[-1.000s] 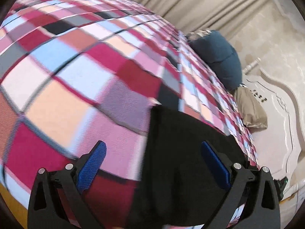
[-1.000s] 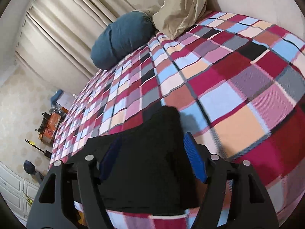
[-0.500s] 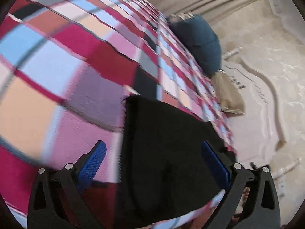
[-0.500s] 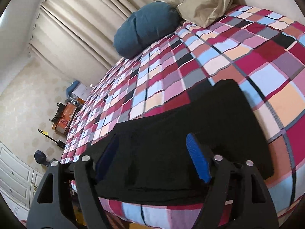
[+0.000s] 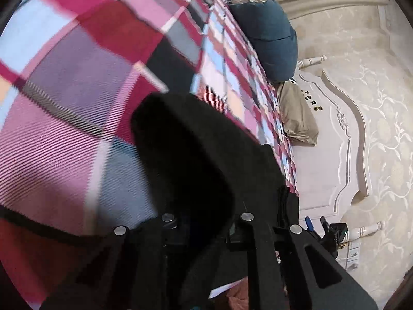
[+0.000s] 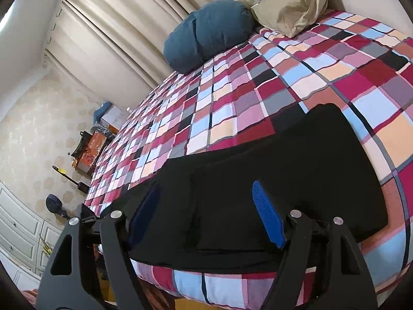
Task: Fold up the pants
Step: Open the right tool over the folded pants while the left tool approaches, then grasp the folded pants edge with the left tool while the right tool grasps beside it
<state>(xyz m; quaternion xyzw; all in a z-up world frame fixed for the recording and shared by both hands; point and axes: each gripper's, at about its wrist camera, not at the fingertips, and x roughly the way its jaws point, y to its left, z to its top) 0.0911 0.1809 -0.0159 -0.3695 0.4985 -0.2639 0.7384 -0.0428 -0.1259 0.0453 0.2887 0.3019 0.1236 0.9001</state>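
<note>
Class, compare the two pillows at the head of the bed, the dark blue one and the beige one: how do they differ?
The dark blue pillow is plump and rounded with a crease across it; the beige pillow looks flatter, crumpled and slightly shiny. The blue one lies nearer the pleated curtain, the beige one nearer the white headboard. Both rest on the checked bedspread, touching each other.

item: black fabric pants
state: folded flat, one end bunched and lifted
place: near edge of bed
</note>
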